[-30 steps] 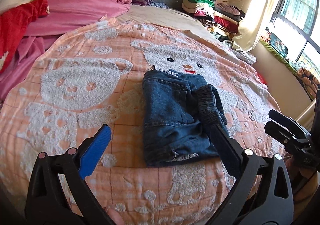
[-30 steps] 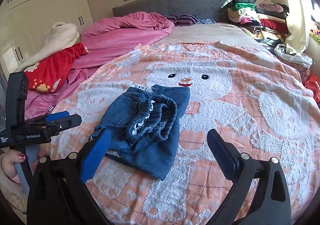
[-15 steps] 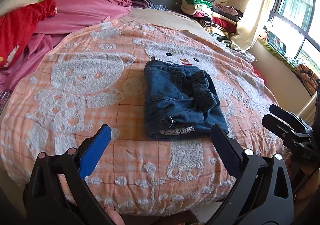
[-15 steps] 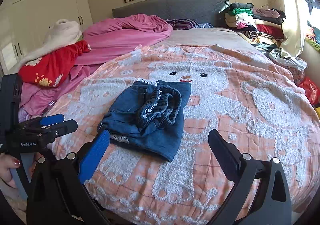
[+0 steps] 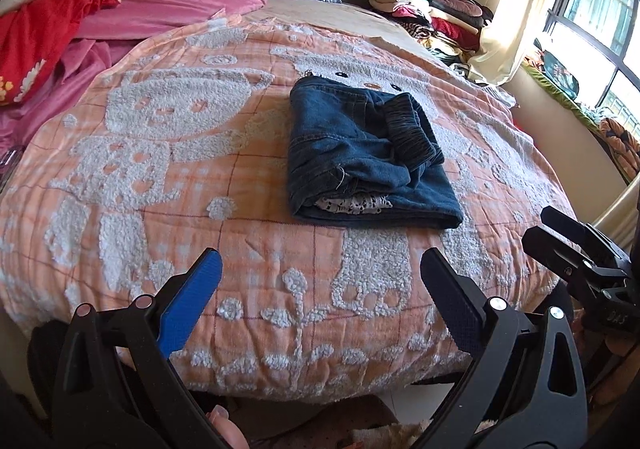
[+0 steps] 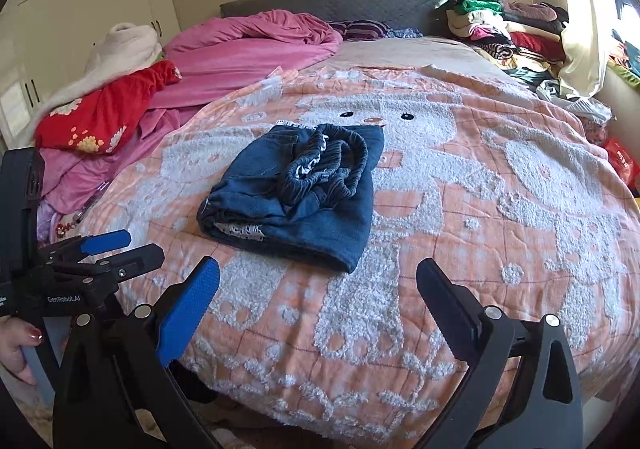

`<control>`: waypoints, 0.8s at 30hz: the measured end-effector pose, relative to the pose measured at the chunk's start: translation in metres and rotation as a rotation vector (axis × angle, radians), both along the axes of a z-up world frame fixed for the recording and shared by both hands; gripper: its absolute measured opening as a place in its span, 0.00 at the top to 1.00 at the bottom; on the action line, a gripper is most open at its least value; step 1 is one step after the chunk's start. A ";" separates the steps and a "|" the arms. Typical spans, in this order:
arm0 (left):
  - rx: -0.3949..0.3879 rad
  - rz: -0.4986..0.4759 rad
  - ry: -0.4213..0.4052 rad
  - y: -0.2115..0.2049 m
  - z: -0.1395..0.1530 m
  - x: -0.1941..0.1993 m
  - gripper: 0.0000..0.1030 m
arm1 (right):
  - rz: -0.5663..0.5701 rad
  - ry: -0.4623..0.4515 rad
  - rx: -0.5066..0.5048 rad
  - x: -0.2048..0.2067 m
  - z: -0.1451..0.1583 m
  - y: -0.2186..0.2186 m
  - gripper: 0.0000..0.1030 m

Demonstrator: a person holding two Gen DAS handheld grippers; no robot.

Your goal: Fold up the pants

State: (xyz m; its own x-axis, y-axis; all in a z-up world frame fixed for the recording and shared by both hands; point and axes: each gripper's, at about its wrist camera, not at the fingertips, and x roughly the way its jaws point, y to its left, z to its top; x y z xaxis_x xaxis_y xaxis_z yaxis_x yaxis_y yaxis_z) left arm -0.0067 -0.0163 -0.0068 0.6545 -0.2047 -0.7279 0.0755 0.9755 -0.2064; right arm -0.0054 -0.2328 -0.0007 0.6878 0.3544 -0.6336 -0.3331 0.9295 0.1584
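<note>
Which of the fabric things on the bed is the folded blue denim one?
The jeans, folded small on the orange blanket. The pink bedding and red cloth lie bunched further back.

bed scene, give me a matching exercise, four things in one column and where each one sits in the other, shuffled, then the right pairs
Things:
1. folded jeans
2. red garment
3. stack of clothes
4. left gripper

Places:
A. far right corner, by the headboard
B. near the foot of the bed, jaws open and empty
C. middle of the bear blanket
D. left side, against the pink bedding

Pairs: 1-C, 2-D, 3-A, 4-B
</note>
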 end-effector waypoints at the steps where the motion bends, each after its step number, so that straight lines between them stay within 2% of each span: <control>1: 0.004 0.001 0.006 0.000 -0.002 0.000 0.09 | -0.003 0.005 -0.005 -0.001 -0.002 0.000 0.05; 24: 0.012 0.040 0.016 0.009 0.001 0.004 0.09 | -0.014 0.013 -0.033 0.003 -0.006 0.001 0.05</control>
